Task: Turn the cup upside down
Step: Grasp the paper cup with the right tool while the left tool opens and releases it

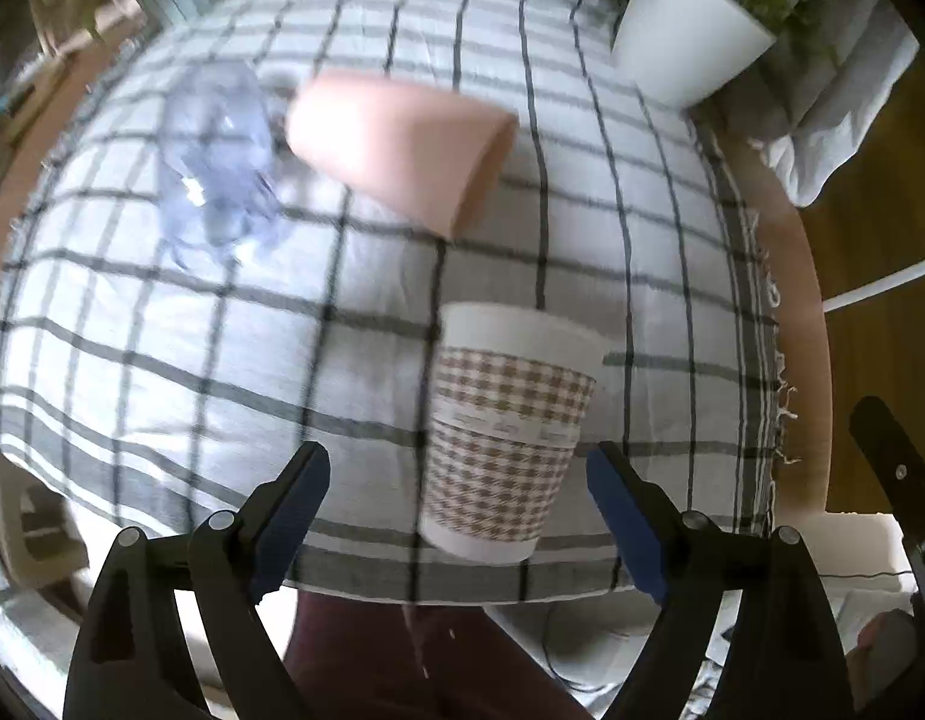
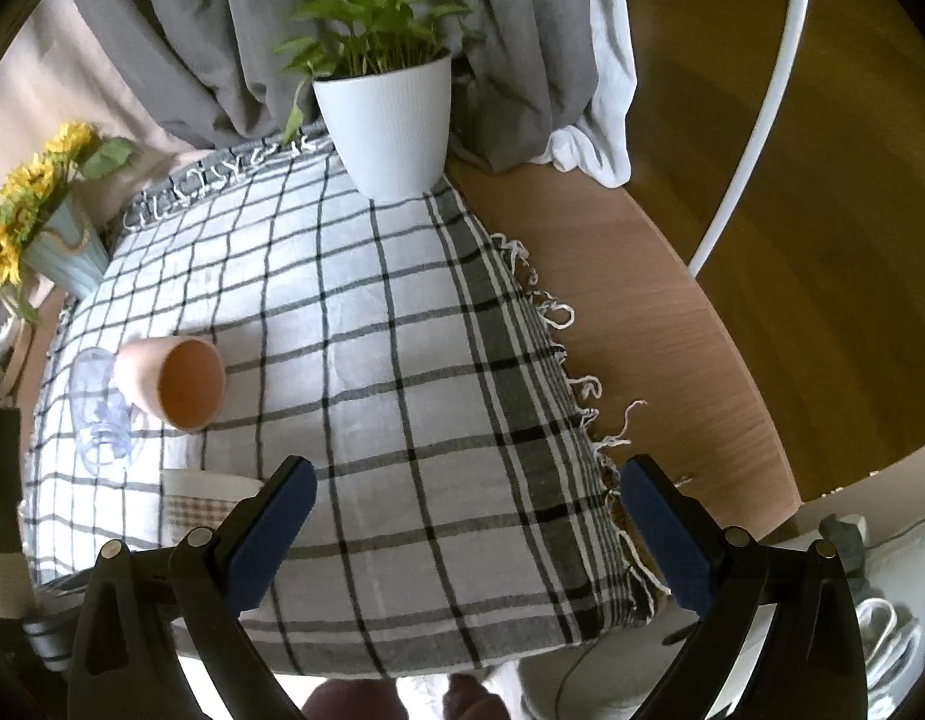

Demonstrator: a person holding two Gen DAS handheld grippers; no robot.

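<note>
Soft daylight, heavy fisheye bend, and one view smeared while the other is sharp.

Your left wrist view is blurred throughout: the pink cup (image 1: 402, 144), the checked paper cup (image 1: 504, 438) and the clear glass (image 1: 216, 162) all have smeared edges, and the lines of the tablecloth (image 1: 162, 330) look doubled. Bright patches wash out the cloth at left. Your right wrist view is crisp, evenly lit, with the plant pot (image 2: 390, 126) clearly defined and faint shadows beside the cups. In both views straight lines bulge outward, and black vignette fills the corners. The wooden floor (image 2: 792, 180) at right looks dim and brownish.
</note>
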